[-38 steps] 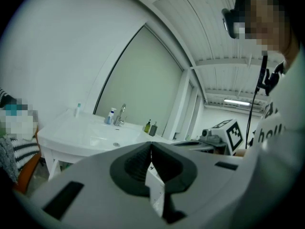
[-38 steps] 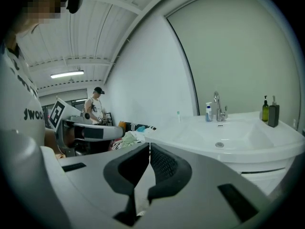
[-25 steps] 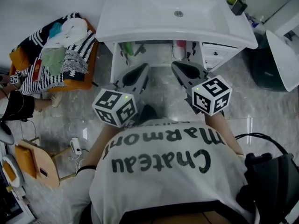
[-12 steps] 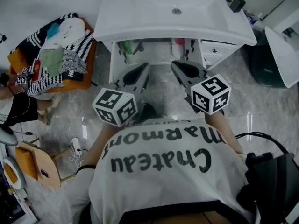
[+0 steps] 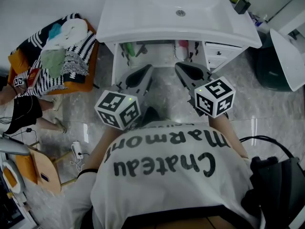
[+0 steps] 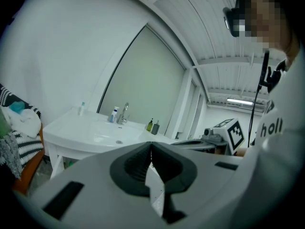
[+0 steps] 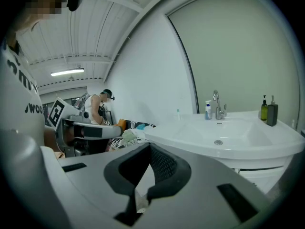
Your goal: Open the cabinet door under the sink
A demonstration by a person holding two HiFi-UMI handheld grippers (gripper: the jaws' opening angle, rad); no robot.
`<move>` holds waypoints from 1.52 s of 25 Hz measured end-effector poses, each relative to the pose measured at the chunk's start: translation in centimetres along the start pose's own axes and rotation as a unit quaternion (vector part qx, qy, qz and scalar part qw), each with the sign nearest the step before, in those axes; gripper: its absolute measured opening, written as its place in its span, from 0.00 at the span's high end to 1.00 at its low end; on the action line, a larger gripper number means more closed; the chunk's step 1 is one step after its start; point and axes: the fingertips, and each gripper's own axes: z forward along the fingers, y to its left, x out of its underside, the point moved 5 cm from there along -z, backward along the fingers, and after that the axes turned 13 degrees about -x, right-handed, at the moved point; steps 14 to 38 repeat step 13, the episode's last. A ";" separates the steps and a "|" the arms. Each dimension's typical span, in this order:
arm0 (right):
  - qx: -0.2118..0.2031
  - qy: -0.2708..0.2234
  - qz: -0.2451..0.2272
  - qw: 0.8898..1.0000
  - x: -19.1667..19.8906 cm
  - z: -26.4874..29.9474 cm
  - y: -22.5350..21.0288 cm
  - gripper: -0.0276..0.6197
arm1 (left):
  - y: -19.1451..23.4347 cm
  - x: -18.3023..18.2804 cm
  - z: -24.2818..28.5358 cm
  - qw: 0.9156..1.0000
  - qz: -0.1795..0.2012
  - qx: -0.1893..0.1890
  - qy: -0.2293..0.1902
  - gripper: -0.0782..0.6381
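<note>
The left gripper (image 5: 148,68) and the right gripper (image 5: 177,66) are being held side by side in front of the sink (image 5: 143,13), both pointed towards it and touching nothing; the jaws of each are being held pressed together, with nothing pinched between them. The cabinet (image 5: 159,55) is being seen directly under the sink, just ahead of the two grippers; its middle is being shown as an opening, where green items (image 5: 129,49) and a red item (image 5: 182,49) are being stored; a white panel (image 5: 116,66) is being seen at the left edge of this opening, and whether it is the door cannot be told. Drawers (image 5: 220,56) are being shown under the right part of the sink; striped clothes (image 5: 57,51) are being piled to the left of the sink; two soap bottles (image 5: 239,0) are being stood on its back right corner.
</note>
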 end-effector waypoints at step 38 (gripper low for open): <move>0.001 0.000 -0.004 1.000 0.2 0.0 -0.4 0.94 | -0.2 0.0 0.5 1.000 0.011 0.003 -0.004 0.88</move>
